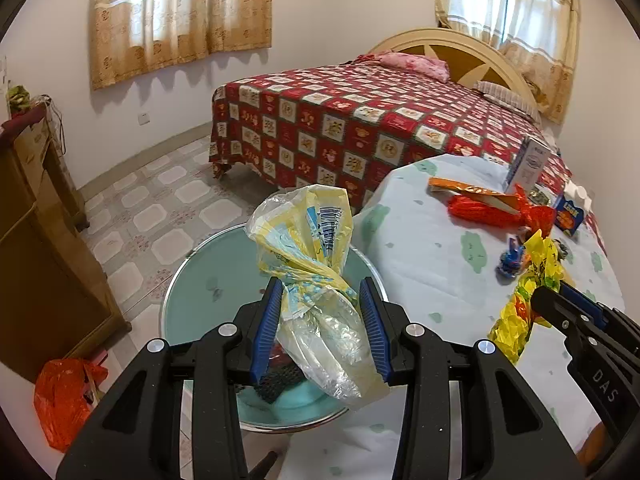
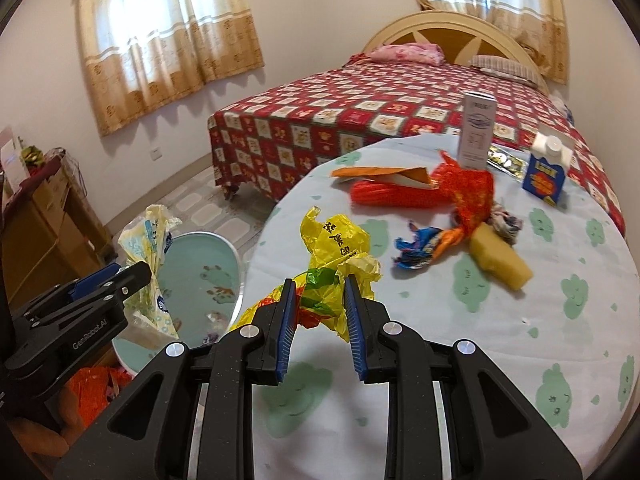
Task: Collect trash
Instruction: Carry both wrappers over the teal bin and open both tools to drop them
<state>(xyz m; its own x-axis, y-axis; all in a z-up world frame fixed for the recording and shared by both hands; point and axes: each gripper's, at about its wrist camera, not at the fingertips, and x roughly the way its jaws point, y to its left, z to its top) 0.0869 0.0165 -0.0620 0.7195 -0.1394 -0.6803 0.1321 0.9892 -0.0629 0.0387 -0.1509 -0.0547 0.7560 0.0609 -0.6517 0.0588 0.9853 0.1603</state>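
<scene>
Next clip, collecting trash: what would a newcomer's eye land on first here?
Each claw grips crumpled plastic: the left claw holds a pale yellow-and-clear bag over the round teal basin, and the right claw holds a bright yellow bag above the round table. Behind them, red wrappers litter the cloud-print tablecloth, with the red checked bed filling the background.
</scene>
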